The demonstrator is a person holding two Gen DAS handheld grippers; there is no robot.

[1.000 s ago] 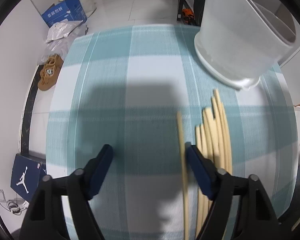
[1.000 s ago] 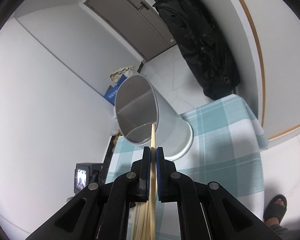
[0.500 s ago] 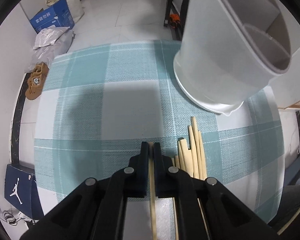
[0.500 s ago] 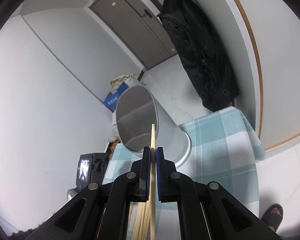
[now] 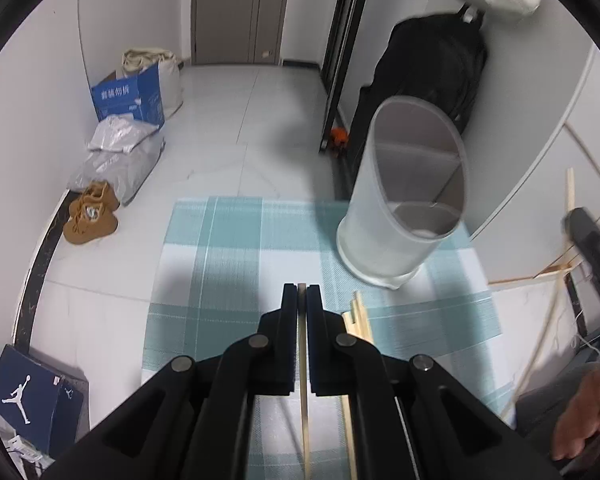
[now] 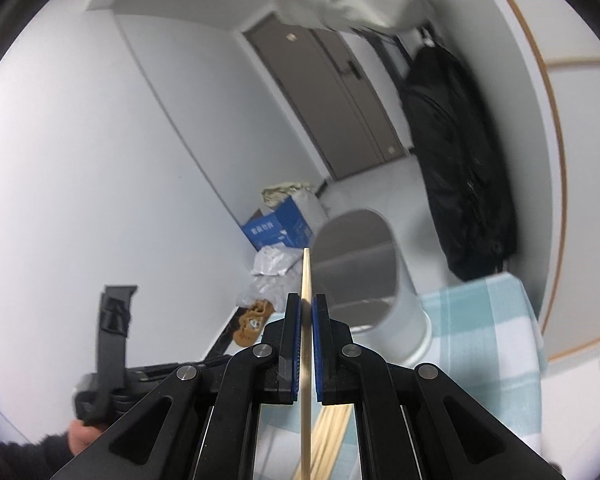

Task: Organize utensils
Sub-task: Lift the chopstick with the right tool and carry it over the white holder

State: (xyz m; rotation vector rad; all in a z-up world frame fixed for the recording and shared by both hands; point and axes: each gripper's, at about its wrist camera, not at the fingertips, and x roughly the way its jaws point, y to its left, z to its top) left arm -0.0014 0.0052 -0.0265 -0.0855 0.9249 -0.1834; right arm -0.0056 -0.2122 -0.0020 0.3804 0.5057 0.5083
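My left gripper is shut on a wooden chopstick and holds it above the teal checked tablecloth. The white two-compartment utensil holder stands ahead to the right. More chopsticks lie on the cloth right of the fingers. My right gripper is shut on another chopstick, raised, its tip pointing toward the holder. Loose chopsticks lie below it. The right gripper shows at the far right of the left wrist view.
The table's far edge drops to a tiled floor with a blue box, grey bags and brown shoes. A black coat hangs on the wall behind the holder. A Jordan box is at left.
My left gripper closed on a chopstick and lifted it up and back from the cloth. My right gripper rose and tilted with its chopstick; the holder now sits right of its tip.
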